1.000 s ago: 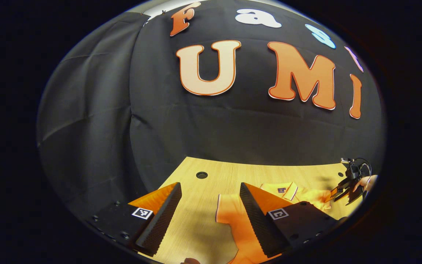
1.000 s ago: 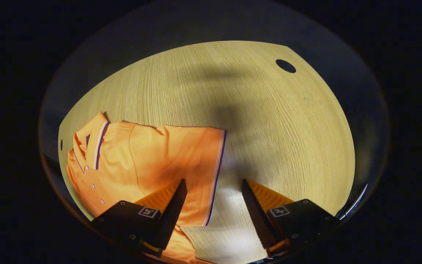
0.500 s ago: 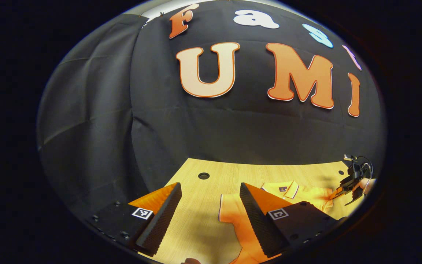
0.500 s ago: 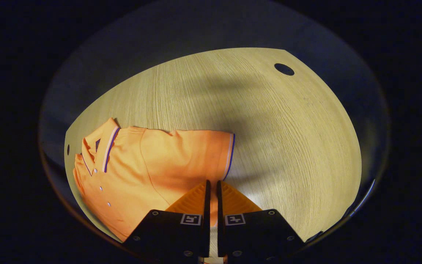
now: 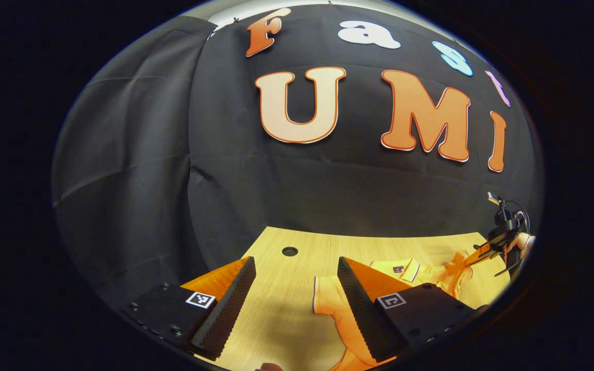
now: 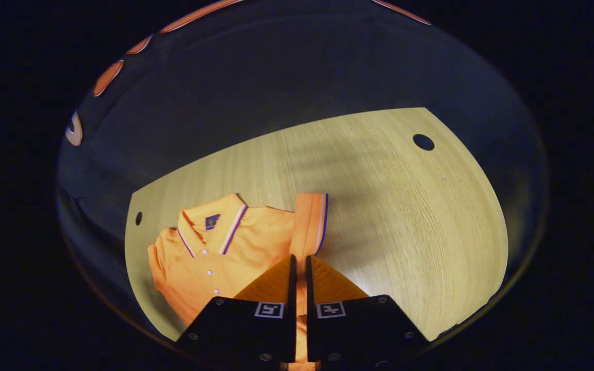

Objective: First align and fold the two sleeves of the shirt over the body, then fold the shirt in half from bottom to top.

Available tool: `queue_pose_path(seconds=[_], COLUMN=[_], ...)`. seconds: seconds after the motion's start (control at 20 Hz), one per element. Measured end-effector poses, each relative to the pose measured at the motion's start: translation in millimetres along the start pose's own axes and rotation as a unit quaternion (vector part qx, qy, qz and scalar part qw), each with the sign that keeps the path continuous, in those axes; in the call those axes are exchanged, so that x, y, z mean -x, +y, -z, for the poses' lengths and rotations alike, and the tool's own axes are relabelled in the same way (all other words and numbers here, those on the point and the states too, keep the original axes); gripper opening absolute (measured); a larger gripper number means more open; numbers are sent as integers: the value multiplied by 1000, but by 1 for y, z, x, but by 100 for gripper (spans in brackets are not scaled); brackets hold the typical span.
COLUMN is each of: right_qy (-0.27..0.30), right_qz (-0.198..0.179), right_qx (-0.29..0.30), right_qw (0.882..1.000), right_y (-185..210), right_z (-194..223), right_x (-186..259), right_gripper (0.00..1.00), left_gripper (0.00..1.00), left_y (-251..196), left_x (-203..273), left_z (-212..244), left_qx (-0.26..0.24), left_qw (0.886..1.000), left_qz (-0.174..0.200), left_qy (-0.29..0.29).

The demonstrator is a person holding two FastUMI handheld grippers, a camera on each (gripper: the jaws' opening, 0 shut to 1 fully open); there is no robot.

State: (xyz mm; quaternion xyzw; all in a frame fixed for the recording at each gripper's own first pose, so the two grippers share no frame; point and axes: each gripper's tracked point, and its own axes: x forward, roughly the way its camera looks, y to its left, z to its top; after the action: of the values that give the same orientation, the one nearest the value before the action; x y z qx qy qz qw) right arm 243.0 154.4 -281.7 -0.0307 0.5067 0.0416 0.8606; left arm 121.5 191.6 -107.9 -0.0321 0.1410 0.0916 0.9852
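Right gripper [image 6: 298,265] pinches the shirt [image 6: 225,252] sleeve [image 6: 308,221] (lifted off the table [image 6: 405,216]); left gripper [image 5: 294,288] gapes wide, its sleeve [image 5: 328,306] by one finger.

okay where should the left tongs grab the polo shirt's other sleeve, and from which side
Grip the sleeve at its striped cuff edge, coming from the bare table side. It lies flat between the open left tongs, cuff facing outward, so one finger can slide under.
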Motion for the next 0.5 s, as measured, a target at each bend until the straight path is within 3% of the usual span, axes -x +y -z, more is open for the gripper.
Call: queue_pose_path(seconds=[0.45, 0.5], right_qy=[13, 16], right_qz=[-75, -76], right_qx=[45, 48], right_qw=[996, 996], right_y=[114, 124], right_z=[27, 31], right_x=[15, 12], right_gripper=[8, 13], left_gripper=[98, 98], left_y=[45, 51], left_x=[5, 5], left_z=[-4, -3], left_qx=[12, 11], left_qw=[1000, 1000], left_qz=[-1, -3], left_qy=[-10, -10])
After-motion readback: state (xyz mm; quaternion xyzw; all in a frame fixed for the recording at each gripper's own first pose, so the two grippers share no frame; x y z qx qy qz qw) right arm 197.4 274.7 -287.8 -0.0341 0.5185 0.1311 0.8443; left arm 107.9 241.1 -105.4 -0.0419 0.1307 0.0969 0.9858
